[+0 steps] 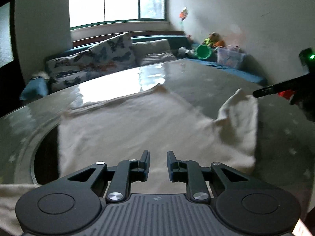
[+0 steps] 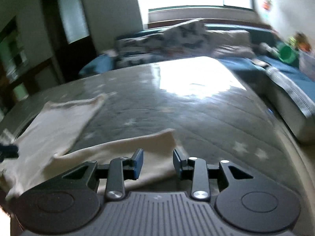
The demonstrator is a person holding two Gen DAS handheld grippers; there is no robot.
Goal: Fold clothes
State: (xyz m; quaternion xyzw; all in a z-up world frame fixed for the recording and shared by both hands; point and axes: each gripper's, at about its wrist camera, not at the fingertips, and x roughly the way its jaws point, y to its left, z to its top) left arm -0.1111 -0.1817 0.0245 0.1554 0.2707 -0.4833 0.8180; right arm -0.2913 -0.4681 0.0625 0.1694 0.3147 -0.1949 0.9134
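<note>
A cream garment (image 1: 126, 125) lies spread on a glossy grey table (image 1: 196, 74) with pale stars. In the left wrist view my left gripper (image 1: 158, 157) hovers over the garment's near edge, jaws apart, with nothing pinched between them. At the right, a corner of the garment (image 1: 239, 102) stands up from the table, and the dark tip of my right gripper (image 1: 258, 94) is right beside it. The right wrist view is blurred. There my right gripper (image 2: 157, 155) is open above a cream fold (image 2: 126, 149), and a flat cream part (image 2: 65, 122) lies to the left.
Behind the table runs a blue bench (image 1: 236, 68) with patterned cushions (image 1: 102, 57) under a bright window (image 1: 118, 2). A green bucket (image 1: 203, 52), toys and a clear box (image 1: 230, 57) sit at the back right. A round dark opening (image 1: 46, 157) shows through the table at the left.
</note>
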